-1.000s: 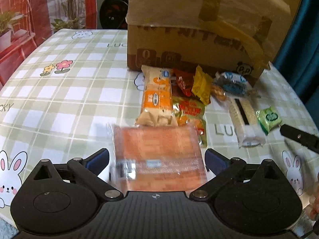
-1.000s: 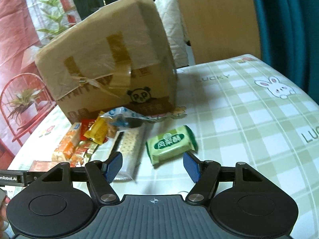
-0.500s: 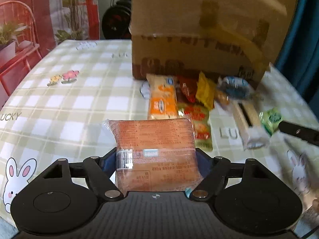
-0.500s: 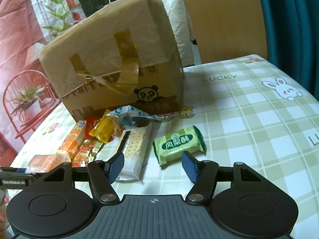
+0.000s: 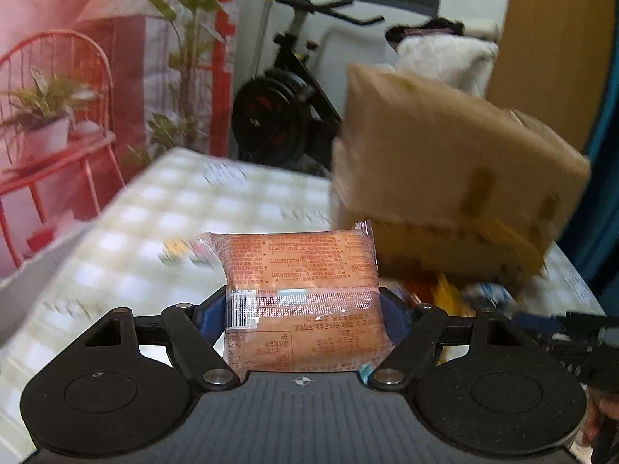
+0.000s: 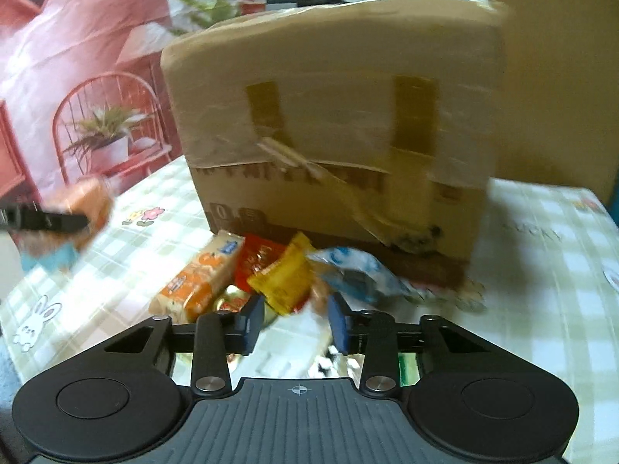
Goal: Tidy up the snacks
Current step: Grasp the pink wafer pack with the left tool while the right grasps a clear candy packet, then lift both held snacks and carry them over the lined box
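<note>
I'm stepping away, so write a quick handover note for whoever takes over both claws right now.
Left claw: shut on the orange pack, lifted off the table.
Right claw: closing, nothing clearly between its pads; it hangs over the snack pile.
Things: orange biscuit pack, red pack, yellow pack and blue-white bag lie in front of the taped box.
Done: one pack picked up.
Left: place it, then sort the pile.
</note>
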